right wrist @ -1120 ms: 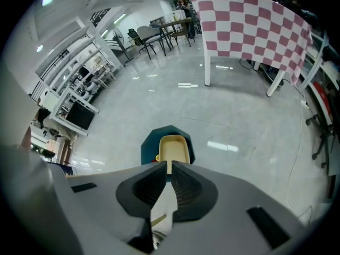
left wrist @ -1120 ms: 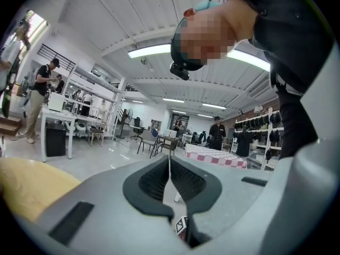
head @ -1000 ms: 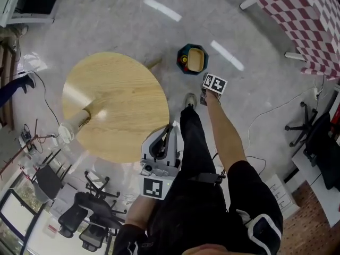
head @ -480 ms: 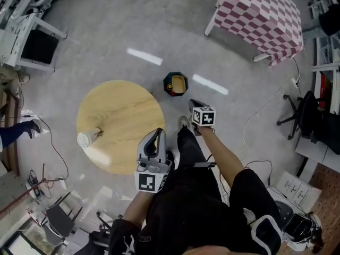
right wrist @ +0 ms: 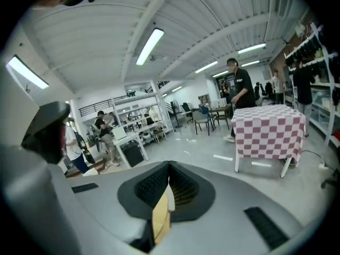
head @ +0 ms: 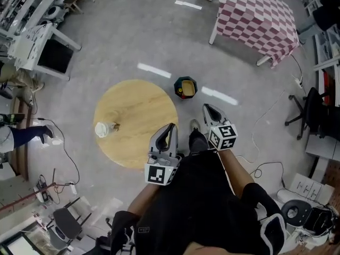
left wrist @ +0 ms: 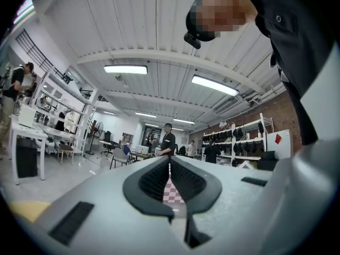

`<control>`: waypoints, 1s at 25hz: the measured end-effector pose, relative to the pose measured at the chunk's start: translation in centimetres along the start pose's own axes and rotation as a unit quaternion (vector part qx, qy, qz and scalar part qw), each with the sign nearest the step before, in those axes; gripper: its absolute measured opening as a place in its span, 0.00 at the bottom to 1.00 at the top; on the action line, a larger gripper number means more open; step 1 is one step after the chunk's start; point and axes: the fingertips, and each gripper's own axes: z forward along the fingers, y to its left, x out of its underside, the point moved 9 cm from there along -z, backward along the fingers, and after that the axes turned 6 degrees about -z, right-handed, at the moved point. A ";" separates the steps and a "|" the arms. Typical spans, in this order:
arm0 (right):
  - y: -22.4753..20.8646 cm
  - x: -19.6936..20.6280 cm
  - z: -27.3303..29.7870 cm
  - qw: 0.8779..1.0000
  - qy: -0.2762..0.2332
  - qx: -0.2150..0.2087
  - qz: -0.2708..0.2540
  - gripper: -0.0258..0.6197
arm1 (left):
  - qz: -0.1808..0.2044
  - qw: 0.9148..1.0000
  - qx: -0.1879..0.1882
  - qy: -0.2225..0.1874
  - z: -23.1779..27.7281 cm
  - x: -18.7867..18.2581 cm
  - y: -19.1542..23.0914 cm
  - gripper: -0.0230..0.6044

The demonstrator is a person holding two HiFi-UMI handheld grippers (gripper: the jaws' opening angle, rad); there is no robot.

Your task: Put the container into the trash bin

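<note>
1. Tan container (head: 189,89) is lying inside the dark bin (head: 177,87). The bin is standing on the grey floor, just past the far right edge of a round wooden table (head: 138,110).
2. Right gripper (head: 207,108) is hovering nearer than the bin and to its right, apart from it and pointing away from the person. Its jaws are pressed together and gripping nothing. In the right gripper view a thin tan sliver is showing low in the slit behind the tips, and I cannot tell what it is.
3. Left gripper (head: 170,127) is hovering over the near right edge of the table. Its jaws are also meeting at the tips and holding nothing. A checked table (left wrist: 172,193) is showing through the slit behind them.
4. One second ago the right gripper was down low, right beside the bin. Now the person is standing taller and both grippers are riding high, so the bin and table are looking smaller in the head view.
5. Across that second the container has been staying in the bin, while the right gripper has come away from it empty.
6. Judging from this, the drop is already made and the person is backing off, so the task is looking finished.
7. White cup (head: 102,129) is sitting on the left side of the table, untouched.
</note>
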 end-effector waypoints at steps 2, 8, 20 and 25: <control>2.0 -0.9 -2.4 1.000 -0.026 -0.001 -0.017 0.08 | 0.001 1.000 -0.002 -0.002 -1.0 -0.3 -0.2 0.06; 6.0 -1.5 -5.4 0.997 -0.061 -0.010 -0.041 0.08 | -0.004 1.000 -0.009 -0.002 -2.1 -0.3 0.5 0.06; 6.8 -1.9 -5.8 0.995 -0.068 -0.027 -0.066 0.08 | -0.001 1.000 -0.009 -0.008 -1.7 -0.4 0.1 0.06; 6.8 -2.0 -5.8 0.995 -0.067 -0.027 -0.066 0.08 | -0.002 1.000 -0.007 -0.006 -1.5 -0.5 0.0 0.06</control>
